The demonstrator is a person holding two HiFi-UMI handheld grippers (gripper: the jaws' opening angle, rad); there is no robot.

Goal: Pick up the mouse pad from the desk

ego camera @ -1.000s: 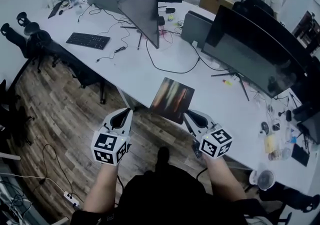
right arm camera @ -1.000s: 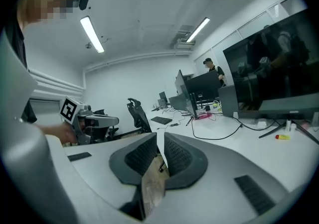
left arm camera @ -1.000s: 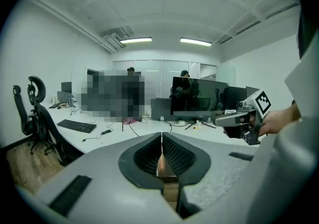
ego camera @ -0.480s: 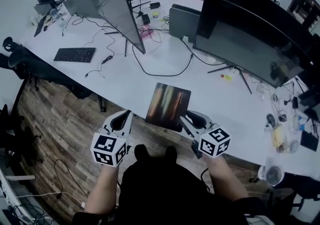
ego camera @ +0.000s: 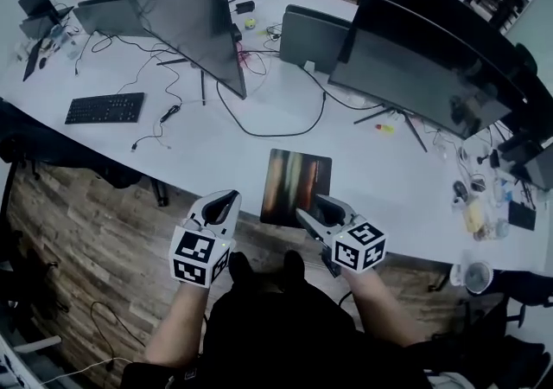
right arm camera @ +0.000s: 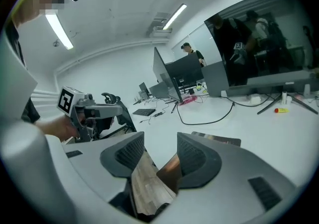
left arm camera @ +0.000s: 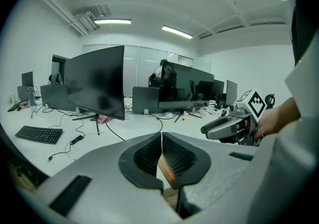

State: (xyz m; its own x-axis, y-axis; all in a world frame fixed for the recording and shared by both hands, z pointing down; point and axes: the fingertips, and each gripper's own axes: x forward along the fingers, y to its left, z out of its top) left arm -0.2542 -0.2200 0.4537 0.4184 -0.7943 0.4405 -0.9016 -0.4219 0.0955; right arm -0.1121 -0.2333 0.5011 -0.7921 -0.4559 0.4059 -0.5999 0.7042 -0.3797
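Note:
The mouse pad (ego camera: 295, 186), a dark rectangle with blurred orange and green streaks, lies flat at the near edge of the white desk (ego camera: 216, 149). My left gripper (ego camera: 227, 200) hovers over the floor just left of the pad's near corner, its jaws shut and empty. My right gripper (ego camera: 311, 211) is at the pad's near edge, its jaws opening with nothing between them. In the right gripper view the pad (right arm camera: 217, 139) shows just beyond the parted jaws of the right gripper (right arm camera: 160, 144). In the left gripper view the left gripper (left arm camera: 161, 137) has its pads meeting.
Two large dark monitors (ego camera: 186, 20) (ego camera: 419, 63) stand behind the pad, with a black cable (ego camera: 268, 130) looping between them. A keyboard (ego camera: 105, 108) lies far left. Small items and a white cup (ego camera: 475, 276) sit at the right end. Wood floor (ego camera: 86, 240) lies below the desk edge.
Both grippers have come forward to the desk's near edge by the pad. The right jaws, shut a second ago, have parted.

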